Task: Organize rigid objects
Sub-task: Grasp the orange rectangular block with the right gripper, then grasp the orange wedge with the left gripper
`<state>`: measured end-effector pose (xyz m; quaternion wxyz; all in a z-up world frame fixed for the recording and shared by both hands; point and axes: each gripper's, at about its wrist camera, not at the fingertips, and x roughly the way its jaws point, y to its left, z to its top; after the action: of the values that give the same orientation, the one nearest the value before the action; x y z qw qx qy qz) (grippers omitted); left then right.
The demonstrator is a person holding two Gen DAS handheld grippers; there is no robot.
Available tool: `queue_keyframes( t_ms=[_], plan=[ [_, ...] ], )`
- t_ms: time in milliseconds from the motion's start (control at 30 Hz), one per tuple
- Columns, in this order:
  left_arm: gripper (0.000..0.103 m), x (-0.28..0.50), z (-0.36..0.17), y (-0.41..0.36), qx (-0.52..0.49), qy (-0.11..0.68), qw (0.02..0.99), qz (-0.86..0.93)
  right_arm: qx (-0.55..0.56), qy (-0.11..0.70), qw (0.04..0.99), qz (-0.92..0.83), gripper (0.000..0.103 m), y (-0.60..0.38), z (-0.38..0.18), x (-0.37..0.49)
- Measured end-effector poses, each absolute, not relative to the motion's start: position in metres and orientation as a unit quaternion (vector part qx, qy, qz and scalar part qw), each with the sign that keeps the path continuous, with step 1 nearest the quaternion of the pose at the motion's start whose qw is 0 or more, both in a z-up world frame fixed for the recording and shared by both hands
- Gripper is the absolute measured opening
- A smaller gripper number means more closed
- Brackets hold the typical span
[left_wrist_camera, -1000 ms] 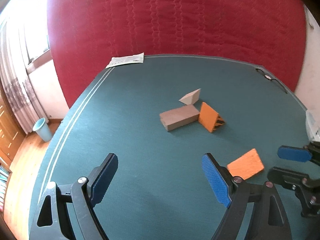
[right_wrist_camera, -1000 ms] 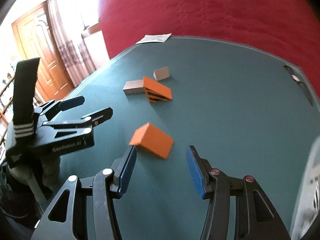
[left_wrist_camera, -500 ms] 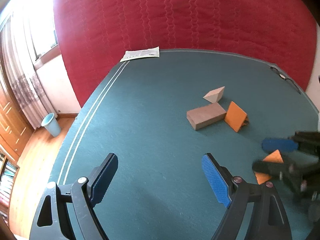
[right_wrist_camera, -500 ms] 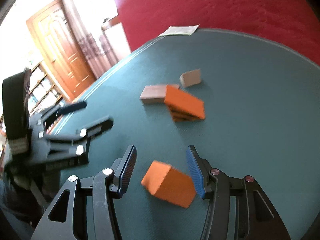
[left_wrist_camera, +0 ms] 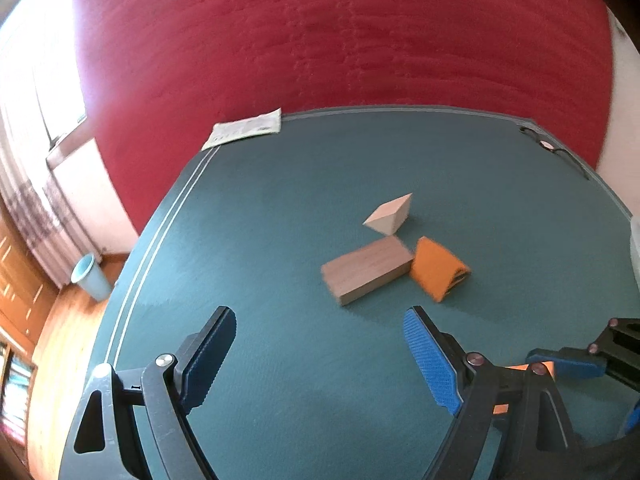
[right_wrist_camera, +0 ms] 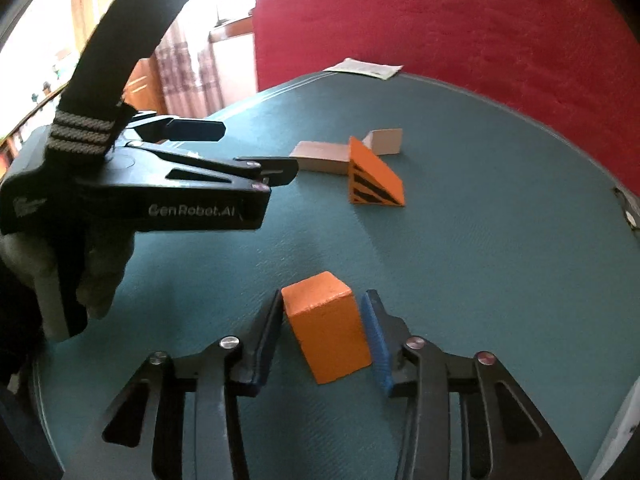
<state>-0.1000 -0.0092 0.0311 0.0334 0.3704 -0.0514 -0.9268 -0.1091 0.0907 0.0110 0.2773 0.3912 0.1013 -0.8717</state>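
My right gripper (right_wrist_camera: pixel 326 336) is shut on an orange block (right_wrist_camera: pixel 326 326), its pads against both sides. Farther off on the green table lie an orange striped wedge (right_wrist_camera: pixel 374 178), a brown rectangular block (right_wrist_camera: pixel 320 156) and a pale wedge (right_wrist_camera: pixel 386 141). In the left wrist view they show as the orange wedge (left_wrist_camera: pixel 438 268), brown block (left_wrist_camera: pixel 366 270) and pale wedge (left_wrist_camera: pixel 388 214). My left gripper (left_wrist_camera: pixel 316 360) is open and empty above the table, short of the blocks. It also shows in the right wrist view (right_wrist_camera: pixel 240 148). The right gripper's fingers (left_wrist_camera: pixel 560 362) show at the lower right.
A paper sheet (left_wrist_camera: pixel 244 130) lies at the table's far left corner. A red quilted wall (left_wrist_camera: pixel 340 40) stands behind the table. A cable (left_wrist_camera: pixel 556 150) lies at the far right edge. A blue bin (left_wrist_camera: pixel 90 276) stands on the floor left of the table.
My right gripper has moved forward over the orange block and closed on it. My left gripper stays open and its view has shifted so the blocks sit closer to centre.
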Motion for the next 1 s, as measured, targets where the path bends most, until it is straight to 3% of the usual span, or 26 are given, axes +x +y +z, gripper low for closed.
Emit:
queue_keyframes(
  t_ms=[100, 300, 533, 600, 767, 1000],
  plan=[
    [0.089, -0.105, 0.033, -0.001, 0.361, -0.060, 0.020, -0.930, 0.393, 0.080, 0.244, -0.883, 0.035, 0.098, 0.013, -0.112],
    [0.089, -0.124, 0.029, 0.017, 0.355, -0.070, -0.017, -0.932, 0.401, 0.025, 0.172, -0.899, 0.035, 0.136, 0.017, -0.109],
    [0.088, -0.143, 0.026, 0.035, 0.361, -0.080, -0.043, -0.928, 0.397, -0.008, 0.155, -0.905, 0.035, 0.157, 0.019, -0.101],
    [0.080, -0.147, 0.025, 0.038, 0.365, -0.080, -0.047, -0.927, 0.396, -0.011, 0.156, -0.905, 0.035, 0.160, 0.019, -0.096],
    [0.072, -0.147, 0.022, 0.048, 0.376, -0.084, -0.069, -0.920, 0.396, -0.021, 0.157, -0.905, 0.035, 0.158, 0.018, -0.106],
    [0.070, -0.135, 0.021, 0.059, 0.385, -0.074, -0.114, -0.913, 0.394, -0.032, 0.157, -0.905, 0.035, 0.159, 0.018, -0.104]
  ],
)
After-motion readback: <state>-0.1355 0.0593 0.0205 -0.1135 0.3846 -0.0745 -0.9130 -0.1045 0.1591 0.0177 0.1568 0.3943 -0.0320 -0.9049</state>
